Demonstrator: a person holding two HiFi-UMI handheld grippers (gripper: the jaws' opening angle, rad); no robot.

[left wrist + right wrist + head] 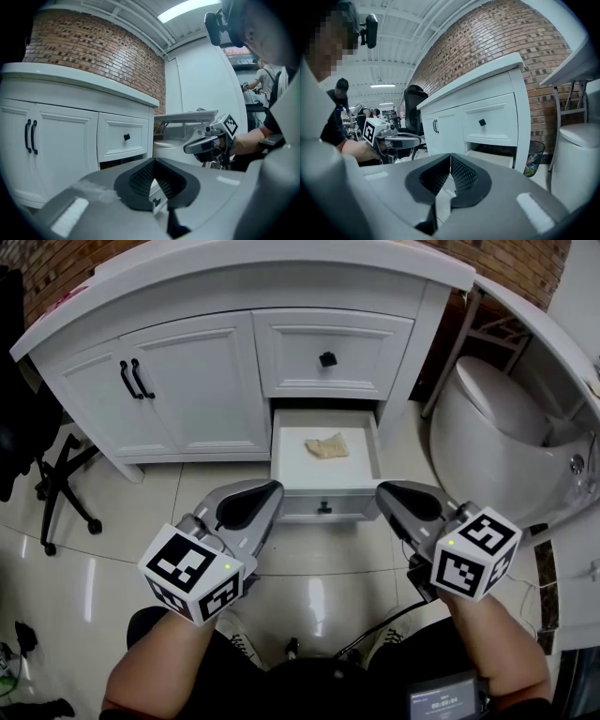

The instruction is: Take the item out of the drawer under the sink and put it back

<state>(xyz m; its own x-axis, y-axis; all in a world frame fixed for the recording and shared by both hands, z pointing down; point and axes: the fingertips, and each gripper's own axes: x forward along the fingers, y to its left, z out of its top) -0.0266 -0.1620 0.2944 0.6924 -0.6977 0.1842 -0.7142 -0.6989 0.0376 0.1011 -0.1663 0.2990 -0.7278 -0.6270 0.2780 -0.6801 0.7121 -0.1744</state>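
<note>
Head view: left gripper [266, 495] and right gripper [392, 495] hang low, just short of the drawer [373, 460] front. Tan crumpled wad [326, 446] sits mid open drawer; looks light, soft, so pinch top ridge. Glossy tile floor [319, 568], white cabinet [187, 381], toilet [497, 418] on right.
Left gripper view: jaws pressed together, nothing between.
Right gripper view: same deal, empty.

Left hand-held gripper [270, 491], right hand-held gripper [386, 493]: jaws together.

Two grippers [275, 489] [382, 491], two drawers [292, 460] [291, 352] with two black knobs [324, 507] [327, 359], two cabinet doors [89, 404] [206, 381] with two bar handles [125, 379] [142, 378], one crumpled tan item [326, 446], one toilet [487, 418], one black chair [62, 467] and what may be one waste bin [533, 158]
</note>
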